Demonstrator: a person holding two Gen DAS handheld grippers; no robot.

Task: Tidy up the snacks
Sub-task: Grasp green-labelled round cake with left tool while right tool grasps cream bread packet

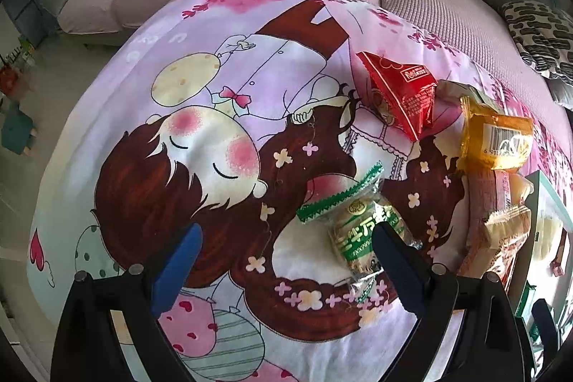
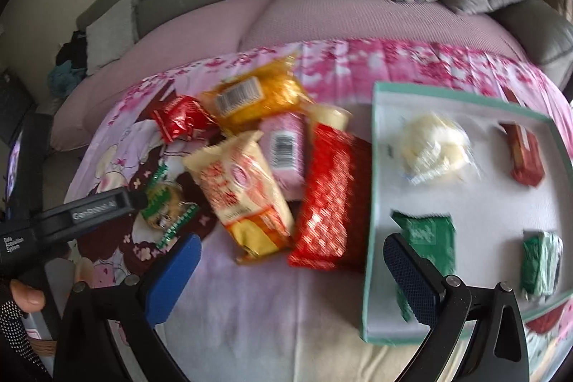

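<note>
Loose snacks lie on a cartoon-print cloth (image 1: 200, 145). In the left wrist view a green-wrapped biscuit pack (image 1: 358, 224) lies just ahead of my open left gripper (image 1: 286, 260), beside its right finger. A red packet (image 1: 401, 92), an orange packet (image 1: 496, 138) and a cream packet (image 1: 501, 235) lie further right. In the right wrist view my open, empty right gripper (image 2: 292, 274) hovers over the cloth. Ahead lie a cream-orange packet (image 2: 243, 188), a large red packet (image 2: 329, 196), a pink packet (image 2: 286, 149) and the green biscuit pack (image 2: 164, 203). The left gripper (image 2: 107, 206) reaches toward that pack.
A teal-rimmed white tray (image 2: 372, 203) at the right holds a white snack (image 2: 435, 145), a red-brown bar (image 2: 523, 156) and two green packets (image 2: 429, 235), (image 2: 540, 260). A pink-covered sofa (image 2: 358, 13) with cushions runs behind. The cloth's left edge drops to the floor (image 1: 53, 88).
</note>
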